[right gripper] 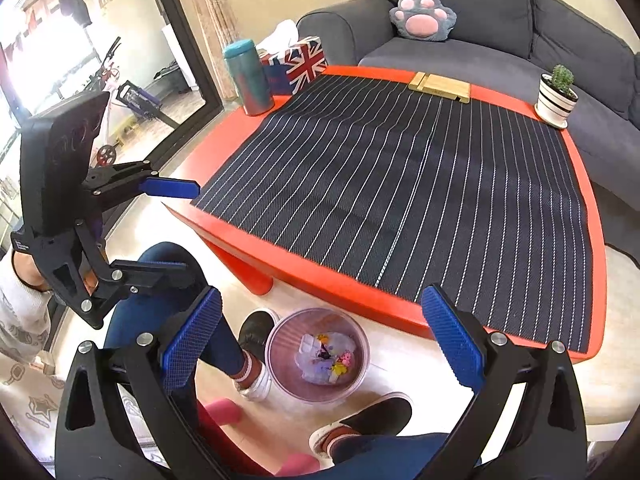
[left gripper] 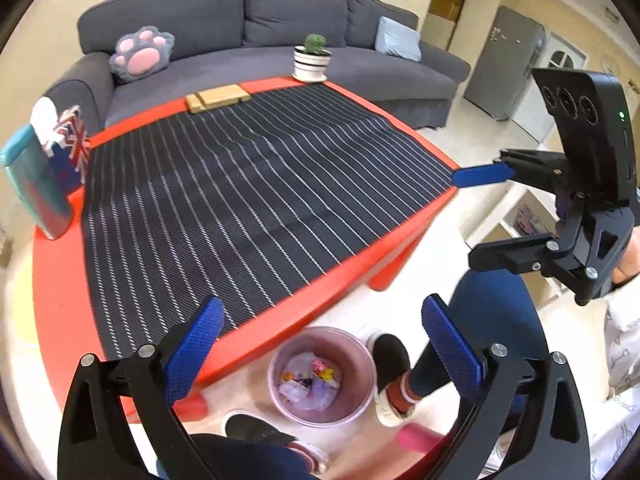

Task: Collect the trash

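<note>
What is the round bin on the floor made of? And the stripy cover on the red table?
The bin looks like thin, see-through pinkish plastic: the crumpled trash inside and the floor show through its wall. The stripy cover seems to be woven cloth or mesh, dark with white lines; it shows a fine weave and gentle ripples. The table under it looks like smooth, glossy red plastic, though painted wood is possible.

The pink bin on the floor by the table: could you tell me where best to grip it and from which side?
Probably the pink bin is best taken at its thin rim, from above: it stands upright with its open mouth up, trash inside, so one finger can go inside and one outside. Both grippers, left and right, are open and empty.
</note>
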